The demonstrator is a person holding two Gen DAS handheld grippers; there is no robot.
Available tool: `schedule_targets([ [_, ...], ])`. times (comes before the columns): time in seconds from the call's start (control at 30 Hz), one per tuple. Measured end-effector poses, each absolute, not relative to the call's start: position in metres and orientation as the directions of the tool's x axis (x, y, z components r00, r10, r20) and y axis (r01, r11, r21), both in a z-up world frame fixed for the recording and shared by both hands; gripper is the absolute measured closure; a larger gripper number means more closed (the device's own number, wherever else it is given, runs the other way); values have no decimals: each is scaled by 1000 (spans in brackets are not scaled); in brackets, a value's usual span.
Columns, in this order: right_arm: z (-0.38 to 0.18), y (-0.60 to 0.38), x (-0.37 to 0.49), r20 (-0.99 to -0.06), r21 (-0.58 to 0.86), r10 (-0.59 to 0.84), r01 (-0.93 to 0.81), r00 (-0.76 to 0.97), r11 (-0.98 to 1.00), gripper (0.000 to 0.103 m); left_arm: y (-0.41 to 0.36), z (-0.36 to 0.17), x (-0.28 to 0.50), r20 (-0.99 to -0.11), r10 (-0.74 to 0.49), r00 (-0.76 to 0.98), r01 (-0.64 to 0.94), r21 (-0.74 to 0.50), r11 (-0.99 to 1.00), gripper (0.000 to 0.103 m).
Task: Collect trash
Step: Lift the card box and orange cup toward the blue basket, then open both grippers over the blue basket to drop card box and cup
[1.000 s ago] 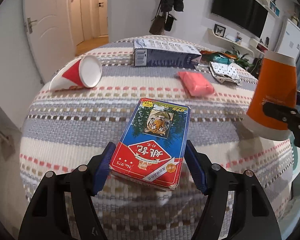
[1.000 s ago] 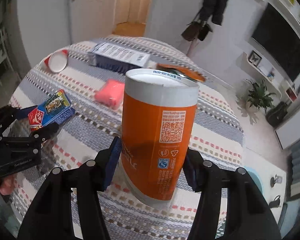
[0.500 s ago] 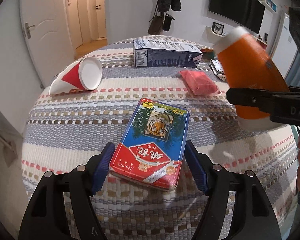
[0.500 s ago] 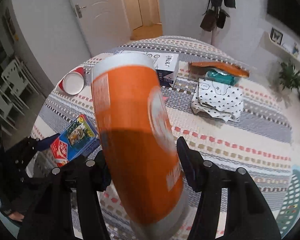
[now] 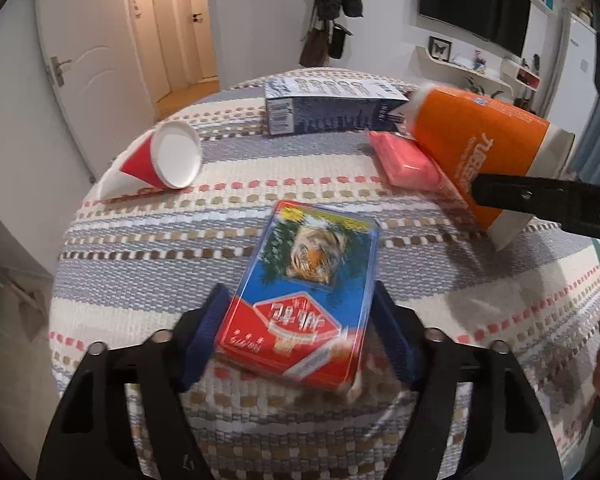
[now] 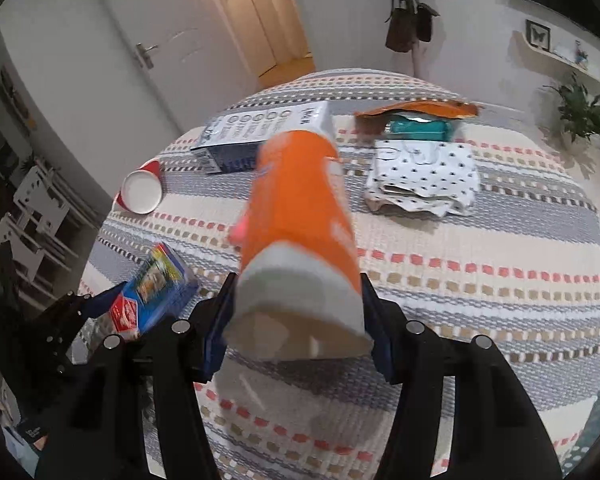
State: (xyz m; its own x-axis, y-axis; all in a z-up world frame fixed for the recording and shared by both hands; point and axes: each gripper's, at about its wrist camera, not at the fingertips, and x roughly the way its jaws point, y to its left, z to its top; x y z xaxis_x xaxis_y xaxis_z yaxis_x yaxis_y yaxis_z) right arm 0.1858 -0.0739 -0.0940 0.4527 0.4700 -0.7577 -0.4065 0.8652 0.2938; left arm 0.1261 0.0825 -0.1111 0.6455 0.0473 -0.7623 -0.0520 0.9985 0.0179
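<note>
The left tool [image 5: 296, 322] is gripping the near, red end of a card box [image 5: 304, 292] with a tiger picture, in the lower middle of the left wrist view; its blue pads are pressing on the two long sides, and its jaws are closing a little more. The box is lying low over the striped cloth of the desk [image 5: 148, 248], though I cannot tell if it is fully lifted. It is looking like thin cardboard, light and a bit soft, so I think a grip on the long sides near one end is good, but hard squeezing may dent it. The right tool [image 6: 296, 320] is clamping an orange paper cup [image 6: 300, 216] near its white end, in the middle of the right wrist view, and its jaws are closing on it. The cup is tilting strongly, with its far end pointing toward the dark blue carton [image 6: 260, 136]. It seems empty and light, with walls that bend easily, so the stiffer white end is probably the safer place to hold. More trash is waiting on the desk: a red and white cup [image 5: 160, 160] lying on its side at the left, and a pink packet [image 5: 404, 160] just beside the orange cup in the left wrist view.
</note>
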Motion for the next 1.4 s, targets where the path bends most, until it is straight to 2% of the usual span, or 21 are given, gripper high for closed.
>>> schedule_targets([
  [0.1,-93,-84,183,-750,311,478,-395,457,865,67,87,-107,124,-754,0,657,-50,-44,998,39],
  [0.17,-92,-95,178,-743,317,477,-381,469,869,67,87,-101,120,-729,-40,683,-40,-92,995,39],
  [0.47,-59,-169,150,-670,318,438,-301,600,899,68,34,-50,116,-621,-137,772,91,-106,990,39],
  [0.83,-40,-309,110,-609,294,217,-37,763,955,68,-99,-20,144,-595,-326,734,335,-101,937,38],
  [1.03,-60,-374,97,-631,319,125,110,766,941,67,-167,-34,155,-618,-423,663,451,-122,884,37],
  [1.17,-87,-411,94,-682,328,77,210,727,921,66,-208,-57,164,-662,-471,583,523,-137,841,37],
  [1.4,-133,-435,100,-769,313,41,320,638,894,64,-255,-93,172,-722,-490,488,594,-137,793,37],
])
